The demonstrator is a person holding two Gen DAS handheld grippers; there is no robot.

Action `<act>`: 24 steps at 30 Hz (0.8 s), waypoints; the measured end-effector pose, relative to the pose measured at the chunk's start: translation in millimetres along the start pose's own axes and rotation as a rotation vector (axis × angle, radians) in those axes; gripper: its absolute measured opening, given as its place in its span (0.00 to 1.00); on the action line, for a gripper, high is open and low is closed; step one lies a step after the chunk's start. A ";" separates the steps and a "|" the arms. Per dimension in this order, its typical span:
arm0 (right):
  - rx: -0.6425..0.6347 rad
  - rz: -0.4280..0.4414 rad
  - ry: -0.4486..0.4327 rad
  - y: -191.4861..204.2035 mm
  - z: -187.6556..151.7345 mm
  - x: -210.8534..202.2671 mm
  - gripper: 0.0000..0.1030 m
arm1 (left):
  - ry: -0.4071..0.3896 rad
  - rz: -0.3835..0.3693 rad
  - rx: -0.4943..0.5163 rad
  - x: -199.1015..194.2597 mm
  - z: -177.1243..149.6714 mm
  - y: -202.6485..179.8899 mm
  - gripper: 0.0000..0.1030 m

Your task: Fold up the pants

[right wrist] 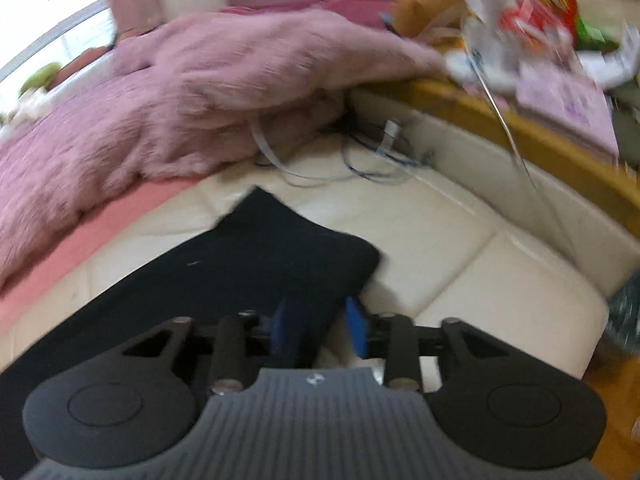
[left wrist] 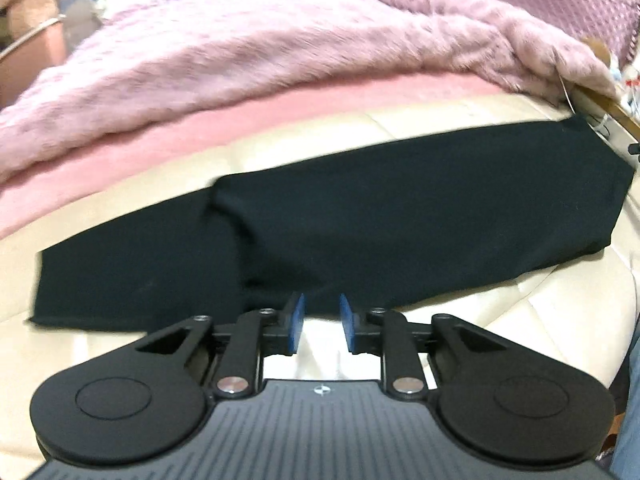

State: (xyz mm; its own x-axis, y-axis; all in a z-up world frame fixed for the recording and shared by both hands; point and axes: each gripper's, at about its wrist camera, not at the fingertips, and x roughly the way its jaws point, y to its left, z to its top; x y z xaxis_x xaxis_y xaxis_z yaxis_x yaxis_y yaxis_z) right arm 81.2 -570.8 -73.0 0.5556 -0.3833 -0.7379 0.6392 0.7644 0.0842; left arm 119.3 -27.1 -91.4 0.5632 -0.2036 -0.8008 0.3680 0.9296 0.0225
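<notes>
While pants (left wrist: 360,216) lie on mattress (left wrist: 520,292) | L tongs (left wrist: 321,324) apart | R tongs (right wrist: 320,326) apart, straddling pants hem

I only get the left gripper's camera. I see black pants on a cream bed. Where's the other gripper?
Observer: The right gripper is at the pants' right end, open, with cloth between its fingers.
Operator: Anything past that end?
Observer: Tangled cables lie on the cream bed, beyond the pants.
Operator: And farther right?
Observer: A wooden ledge holding blurry clutter.
</notes>
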 end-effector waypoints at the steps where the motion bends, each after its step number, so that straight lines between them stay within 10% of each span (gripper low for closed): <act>1: -0.044 0.015 -0.011 11.3 -3.2 -9.5 0.31 | 0.000 0.014 -0.011 -6.1 -3.2 4.7 0.30; 7: -0.205 0.193 -0.017 83.6 -28.6 -54.1 0.31 | 0.032 0.055 -0.067 -28.7 -39.4 27.1 0.50; 20: -0.585 0.436 0.078 239.9 -143.8 -72.1 0.30 | 0.075 0.046 -0.174 -9.0 -76.1 36.9 0.51; 24: -0.607 0.409 0.114 251.7 -163.8 -66.5 0.30 | 0.066 0.058 -0.192 -1.7 -82.4 37.0 0.10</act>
State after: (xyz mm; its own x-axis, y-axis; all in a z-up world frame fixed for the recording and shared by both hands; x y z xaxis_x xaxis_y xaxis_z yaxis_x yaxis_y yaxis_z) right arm 118.1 -268.0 -112.5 0.6063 0.0245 -0.7949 -0.0316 0.9995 0.0067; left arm 71.0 33.0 -138.5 0.5274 -0.1332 -0.8391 0.1846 0.9820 -0.0398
